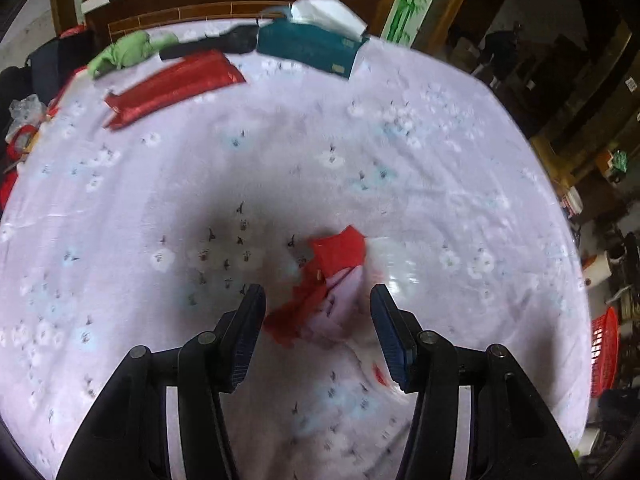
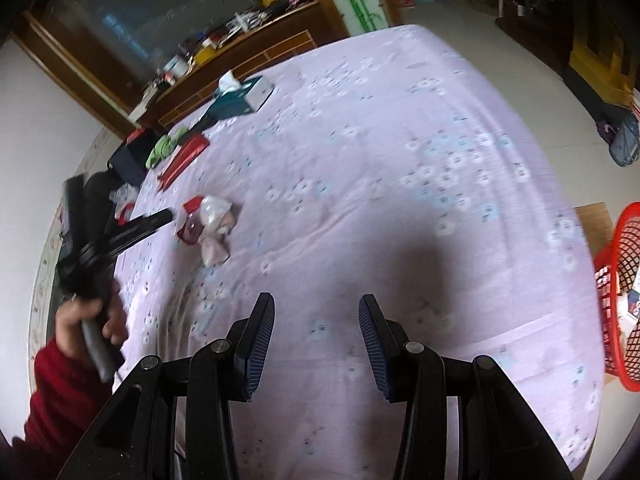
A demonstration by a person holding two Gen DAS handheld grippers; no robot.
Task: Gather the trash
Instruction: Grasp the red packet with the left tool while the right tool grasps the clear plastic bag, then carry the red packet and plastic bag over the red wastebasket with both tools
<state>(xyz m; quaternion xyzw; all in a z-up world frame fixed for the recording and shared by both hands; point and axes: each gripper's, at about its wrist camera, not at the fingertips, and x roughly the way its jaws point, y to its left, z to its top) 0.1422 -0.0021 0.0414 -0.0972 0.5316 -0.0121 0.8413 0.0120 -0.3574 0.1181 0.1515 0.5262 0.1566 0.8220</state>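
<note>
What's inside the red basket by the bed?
Through the red basket mesh, a blue-and-white package shows near the top. Anything lower is hidden by the wall and the frame edge.

**Right gripper hung open over the bed**

The right gripper [image 2: 317, 302] pointed down at a lilac bedsheet [image 2: 400, 140] printed with small white flowers, its jaws apart with nothing between them. Its shadow darkened the cloth just beyond the fingertips. To the left, a hand [image 2: 86, 316] in a red sleeve [image 2: 60, 392] held the left gripper [image 2: 116, 216], which reached toward a crumpled heap of red and clear wrappers [image 2: 208, 228] lying on the sheet. Farther off lay a long red packet [image 2: 182, 160], a green cloth [image 2: 164, 148] and a teal tissue box [image 2: 236, 100]. A red mesh basket [image 2: 620, 300] stood on the floor off the bed's right edge. A wooden headboard shelf [image 2: 240, 40] was cluttered with small items.
</note>
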